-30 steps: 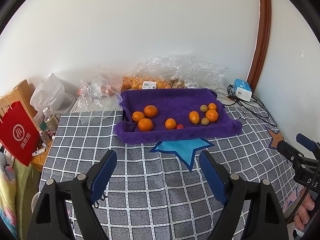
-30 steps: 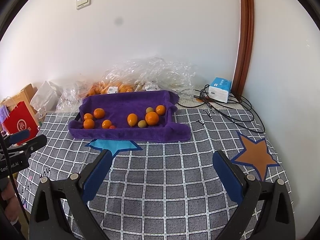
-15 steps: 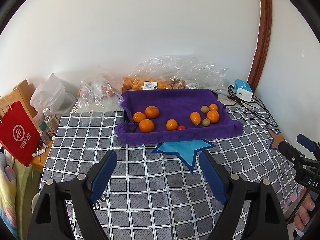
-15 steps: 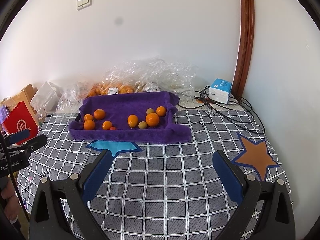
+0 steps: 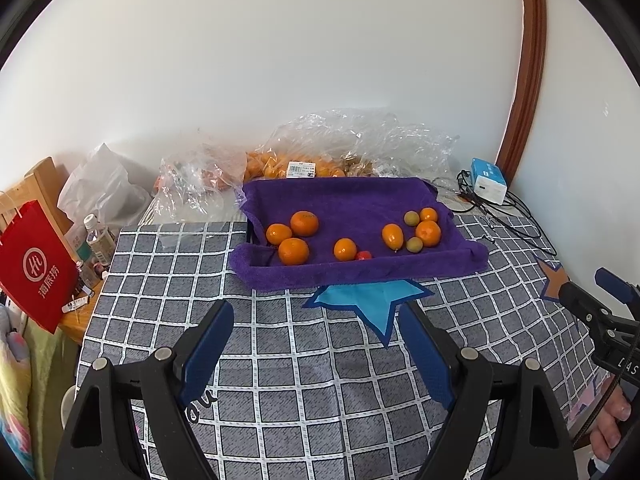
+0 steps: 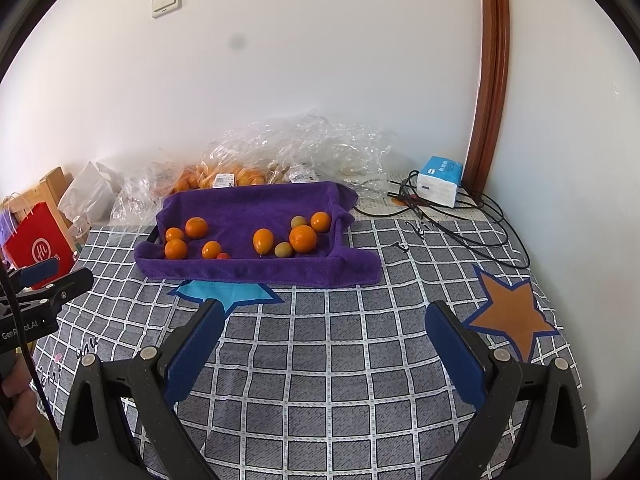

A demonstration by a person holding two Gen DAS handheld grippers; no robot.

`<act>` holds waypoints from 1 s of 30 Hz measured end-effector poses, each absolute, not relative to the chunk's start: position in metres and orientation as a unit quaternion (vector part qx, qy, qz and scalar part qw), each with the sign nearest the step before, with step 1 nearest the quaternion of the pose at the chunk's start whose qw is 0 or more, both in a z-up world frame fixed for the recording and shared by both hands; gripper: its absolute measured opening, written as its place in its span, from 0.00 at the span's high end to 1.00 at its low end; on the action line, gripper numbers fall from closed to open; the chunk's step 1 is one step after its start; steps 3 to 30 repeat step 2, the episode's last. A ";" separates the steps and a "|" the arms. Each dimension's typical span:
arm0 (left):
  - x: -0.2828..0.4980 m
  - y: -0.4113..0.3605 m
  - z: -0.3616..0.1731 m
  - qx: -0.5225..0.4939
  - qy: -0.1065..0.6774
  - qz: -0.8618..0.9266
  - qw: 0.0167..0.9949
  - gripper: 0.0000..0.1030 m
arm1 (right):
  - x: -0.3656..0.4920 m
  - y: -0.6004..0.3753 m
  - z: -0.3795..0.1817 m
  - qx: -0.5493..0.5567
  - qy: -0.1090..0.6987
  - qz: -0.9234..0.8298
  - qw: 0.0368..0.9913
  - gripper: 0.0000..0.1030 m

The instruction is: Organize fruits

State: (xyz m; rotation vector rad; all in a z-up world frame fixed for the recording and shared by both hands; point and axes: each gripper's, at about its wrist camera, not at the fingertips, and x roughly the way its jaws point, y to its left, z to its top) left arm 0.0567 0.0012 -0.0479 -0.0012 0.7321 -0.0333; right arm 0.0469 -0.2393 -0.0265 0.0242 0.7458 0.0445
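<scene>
A tray lined with a purple towel [image 5: 352,200] [image 6: 256,204] sits at the far side of the checked tablecloth. On it lie several oranges: a group at the left [image 5: 294,251] [image 6: 176,249], one in the middle [image 5: 345,249], others at the right [image 5: 428,233] [image 6: 303,239], plus two small greenish fruits [image 5: 414,245] [image 6: 282,249] and a tiny red one [image 5: 363,255]. My left gripper [image 5: 316,322] hovers open over the cloth, short of the tray, holding nothing. My right gripper [image 6: 324,320] is open and empty too, near the tray's right front.
Clear plastic bags of oranges [image 5: 296,168] [image 6: 224,176] lie behind the tray by the wall. A blue-white box [image 6: 440,180] with black cables [image 6: 480,220] sits back right. A red paper bag [image 5: 36,264] and bottles [image 5: 100,236] stand off the table's left edge.
</scene>
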 end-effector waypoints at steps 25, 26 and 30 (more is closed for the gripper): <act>0.058 0.001 -0.050 0.002 0.358 -0.014 0.934 0.19 | 0.048 -0.238 -0.028 0.013 0.365 0.023 0.931 0.04; 0.058 0.001 -0.050 0.002 0.358 -0.014 0.934 0.19 | 0.048 -0.238 -0.028 0.013 0.365 0.023 0.931 0.04; 0.058 0.001 -0.050 0.002 0.358 -0.014 0.934 0.19 | 0.048 -0.238 -0.028 0.013 0.365 0.023 0.931 0.04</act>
